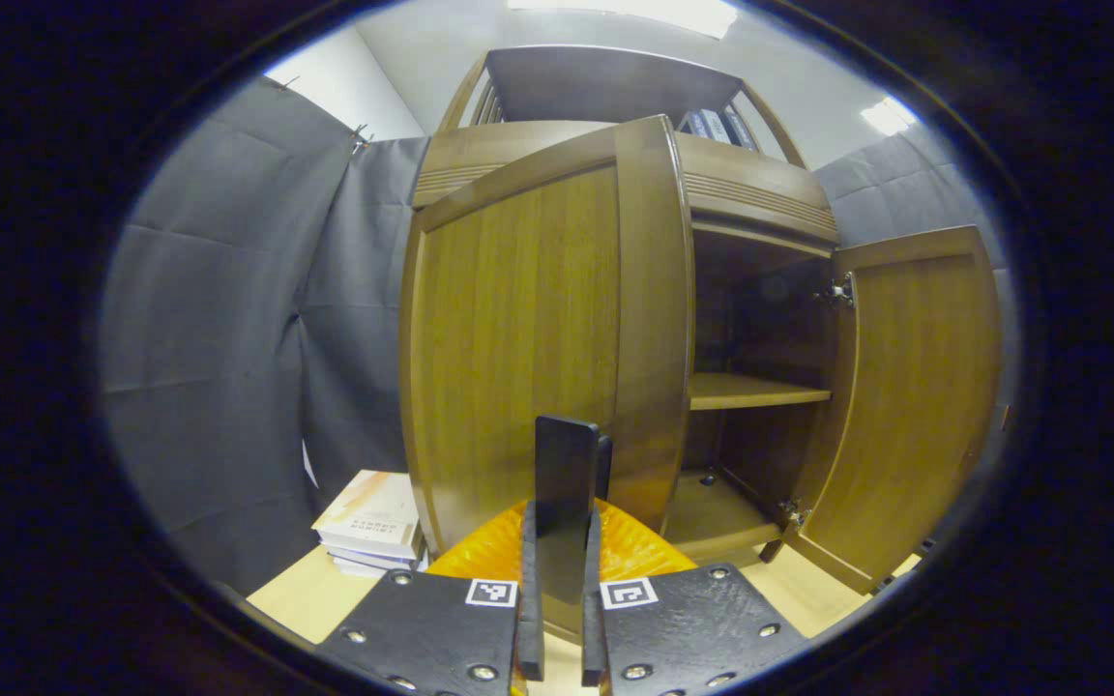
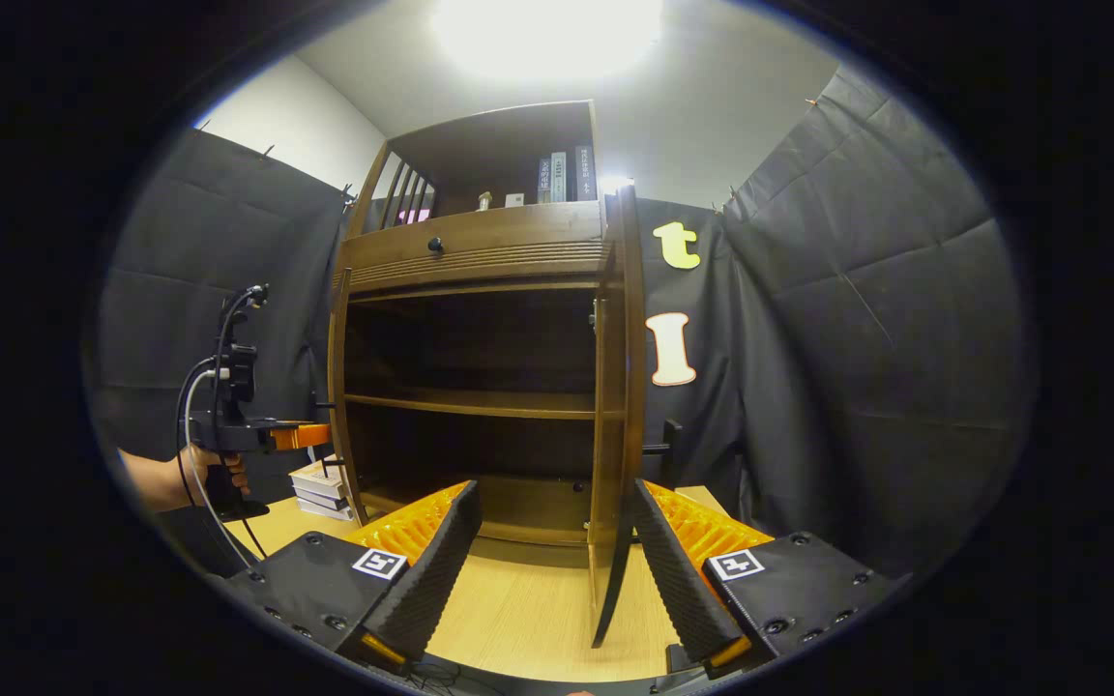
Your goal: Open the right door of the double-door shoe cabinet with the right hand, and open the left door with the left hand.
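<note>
one cabinet (image 2: 480, 261), two open doors (image 1: 528, 348), two claws (image 1: 557, 619), one stack of books (image 1: 370, 527)

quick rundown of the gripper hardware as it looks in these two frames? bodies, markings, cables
Left gripper: flat dark plates with visible screws, a square black-and-white tag on each, orange ribbed body behind. Right gripper: the same plates, tags and orange ribbing, with textured inner finger faces. In the right gripper view the left gripper shows side-on as a dark frame with an orange front and looping cables, held by a hand; no sleeve visible.

a shoe cabinet (image 2: 480, 387) stands ahead at twelve o'clock. its right door (image 2: 615, 406) hangs at one o'clock. stacked books (image 2: 320, 483) lie at its ten o'clock side.
</note>
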`<state>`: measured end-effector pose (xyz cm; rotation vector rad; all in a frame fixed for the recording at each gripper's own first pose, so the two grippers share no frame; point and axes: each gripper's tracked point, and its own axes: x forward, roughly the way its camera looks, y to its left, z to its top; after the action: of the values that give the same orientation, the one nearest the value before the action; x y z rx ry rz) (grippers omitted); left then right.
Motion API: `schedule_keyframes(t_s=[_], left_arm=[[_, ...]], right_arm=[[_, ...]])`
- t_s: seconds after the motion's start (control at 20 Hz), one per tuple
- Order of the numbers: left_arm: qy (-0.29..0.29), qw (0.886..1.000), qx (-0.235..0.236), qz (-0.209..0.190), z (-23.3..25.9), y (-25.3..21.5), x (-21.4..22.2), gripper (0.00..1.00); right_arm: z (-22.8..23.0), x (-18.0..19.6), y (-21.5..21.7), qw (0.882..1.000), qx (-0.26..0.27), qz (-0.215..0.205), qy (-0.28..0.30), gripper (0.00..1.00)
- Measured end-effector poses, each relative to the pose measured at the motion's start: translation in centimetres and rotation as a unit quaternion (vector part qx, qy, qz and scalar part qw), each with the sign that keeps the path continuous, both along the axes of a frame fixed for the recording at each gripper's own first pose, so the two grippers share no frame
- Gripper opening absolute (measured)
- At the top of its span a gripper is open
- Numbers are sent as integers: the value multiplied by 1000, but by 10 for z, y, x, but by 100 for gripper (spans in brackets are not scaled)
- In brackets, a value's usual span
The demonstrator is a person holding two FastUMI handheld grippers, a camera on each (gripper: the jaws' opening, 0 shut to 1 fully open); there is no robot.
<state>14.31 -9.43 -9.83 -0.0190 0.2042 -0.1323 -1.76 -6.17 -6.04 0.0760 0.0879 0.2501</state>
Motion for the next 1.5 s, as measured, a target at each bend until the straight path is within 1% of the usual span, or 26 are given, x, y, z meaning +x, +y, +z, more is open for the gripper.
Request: schedule_keyframes(t_s=[0.15, 0.3, 0.35, 0.4, 0.55, 0.6, 0.95, 1.3, 1.4, 1.5], left_arm=[[0, 1000, -1, -2, 2, 12, -9, 18], [0, 1000, -3, -6, 2, 25, -16, 18], [-1, 1000, -4, -6, 1, 29, -20, 16], [0, 1000, -5, -6, 2, 32, -22, 18], [-1, 1000, -7, -5, 1, 45, -29, 17], [-2, 1000, -7, -3, 2, 50, -31, 17], [-5, 1000, 7, 3, 5, 83, -43, 17], [-1, 999, 1, 37, 3, 130, -44, 17], [-6, 999, -3, 42, 7, 144, -45, 17], [-11, 999, -3, 52, 12, 159, -46, 14]], right_arm=[[3, -4, 24, 1000, 10, 15, 2, 97], [7, -9, 37, 1000, 19, 18, 2, 96], [7, -10, 42, 1000, 20, 19, 2, 97], [7, -11, 46, 1000, 17, 20, 3, 97], [9, -13, 57, 1000, 14, 24, 3, 97], [14, -19, 54, 1000, 15, 26, 2, 96], [18, -22, 87, 999, 10, 42, 1, 96], [17, -21, 121, 998, 6, 58, 5, 96], [17, -22, 132, 998, 7, 65, 7, 96], [18, -21, 143, 997, 4, 71, 7, 96]])
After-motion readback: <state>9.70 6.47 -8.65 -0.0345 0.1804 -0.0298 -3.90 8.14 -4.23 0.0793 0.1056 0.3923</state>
